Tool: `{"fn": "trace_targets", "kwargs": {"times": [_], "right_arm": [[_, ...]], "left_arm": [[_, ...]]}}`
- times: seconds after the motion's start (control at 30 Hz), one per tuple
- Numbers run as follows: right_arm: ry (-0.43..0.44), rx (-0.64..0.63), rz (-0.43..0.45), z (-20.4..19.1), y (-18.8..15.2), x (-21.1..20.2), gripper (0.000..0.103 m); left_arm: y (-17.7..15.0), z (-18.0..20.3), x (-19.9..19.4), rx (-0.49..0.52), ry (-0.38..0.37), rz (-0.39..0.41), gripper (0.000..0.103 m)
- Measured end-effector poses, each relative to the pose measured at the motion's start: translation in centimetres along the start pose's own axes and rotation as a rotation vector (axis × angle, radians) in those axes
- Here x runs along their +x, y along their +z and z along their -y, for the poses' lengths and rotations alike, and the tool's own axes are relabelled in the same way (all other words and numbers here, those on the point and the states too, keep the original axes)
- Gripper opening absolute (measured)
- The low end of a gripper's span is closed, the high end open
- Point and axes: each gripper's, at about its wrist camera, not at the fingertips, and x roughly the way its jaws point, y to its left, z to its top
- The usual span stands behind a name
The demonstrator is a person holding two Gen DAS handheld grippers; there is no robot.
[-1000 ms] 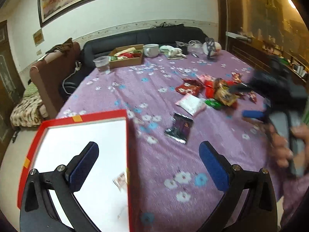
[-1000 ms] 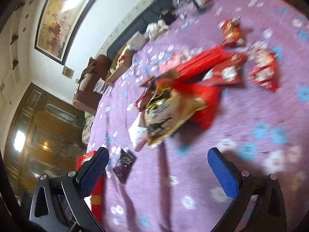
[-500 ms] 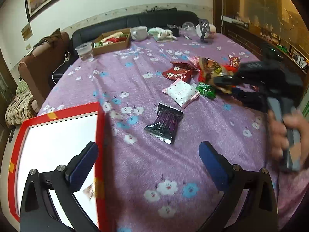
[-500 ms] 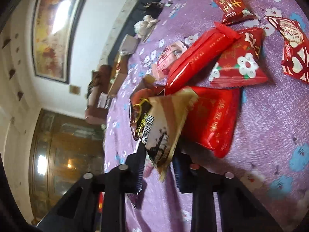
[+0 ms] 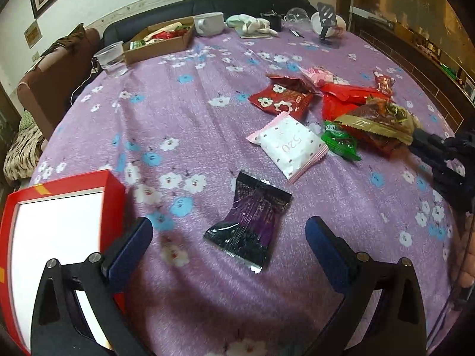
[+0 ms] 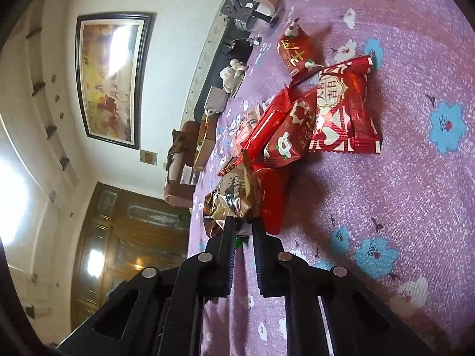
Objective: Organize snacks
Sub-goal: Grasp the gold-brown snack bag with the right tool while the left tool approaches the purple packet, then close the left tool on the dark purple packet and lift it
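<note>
My left gripper (image 5: 228,231) is open and empty, low over the purple flowered tablecloth, with a dark purple snack packet (image 5: 251,227) lying between its fingers. A red box with a white inside (image 5: 56,231) sits at its left. My right gripper (image 6: 242,225) is shut on the edge of a gold-and-brown snack bag (image 6: 234,197), which also shows in the left wrist view (image 5: 377,121) at the right. Red snack packets (image 6: 335,109) lie beside it. A white-and-pink packet (image 5: 289,145) and a green packet (image 5: 340,142) lie mid-table.
At the far edge of the table stand a cardboard box of snacks (image 5: 160,40), a clear plastic cup (image 5: 110,59), a white mug (image 5: 209,23) and a phone stand (image 5: 326,20). A dark sofa (image 5: 237,3) runs behind the table.
My right gripper closed on the gold-and-brown bag and has lifted its edge. My left gripper moved right from over the red box to the dark purple packet.
</note>
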Motion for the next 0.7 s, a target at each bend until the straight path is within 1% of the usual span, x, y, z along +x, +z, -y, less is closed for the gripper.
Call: {"fn": "trace_targets", "kwargs": {"times": [0.03,0.07,0.1,0.17,0.23,0.27,0.3,0.37,0.4,0.5,0.63,0.7], "right_arm": [[0.004,0.0,-0.002,0.0,0.0,0.1,0.016],[0.007,0.001,-0.004,-0.1,0.0,0.0,0.016],[0.013,0.001,-0.004,-0.2,-0.1,-0.1,0.016],[0.025,0.007,0.005,-0.3,0.0,-0.2,0.017],[0.041,0.015,0.02,-0.2,0.1,-0.6,0.025],[0.041,0.021,0.023,0.0,0.2,-0.7,0.038],[0.037,0.026,0.021,0.1,0.2,-0.7,0.042],[0.046,0.026,0.014,0.0,0.3,-0.5,0.043],[0.051,0.025,0.012,0.0,0.4,-0.4,0.047],[0.072,0.026,0.007,0.0,0.4,-0.4,0.052],[0.058,0.0,0.014,-0.5,0.3,-0.1,0.056],[0.03,-0.026,0.03,-1.1,0.3,-0.1,0.057]], "left_arm": [[-0.2,0.1,0.3,0.008,0.001,-0.012,0.091],[-0.2,0.4,0.8,0.018,-0.007,-0.034,0.083],[-0.4,0.2,0.7,0.007,-0.034,-0.014,0.074],[-0.6,0.0,0.6,-0.004,-0.086,0.003,0.061],[-0.9,0.3,0.2,0.017,-0.097,0.017,0.05],[-0.9,0.5,0.0,0.029,-0.105,0.019,0.042],[-1.1,0.8,-0.2,0.044,-0.104,0.023,0.042],[-1.3,1.1,-0.5,0.052,-0.11,0.03,0.042],[-1.4,1.2,-0.6,0.051,-0.12,0.032,0.041],[-2.4,1.6,-1.6,0.043,-0.161,0.041,0.041],[-3.5,2.3,-3.4,0.023,-0.226,0.063,0.041],[-4.0,2.5,-4.5,0.016,-0.248,0.081,0.041]]}}
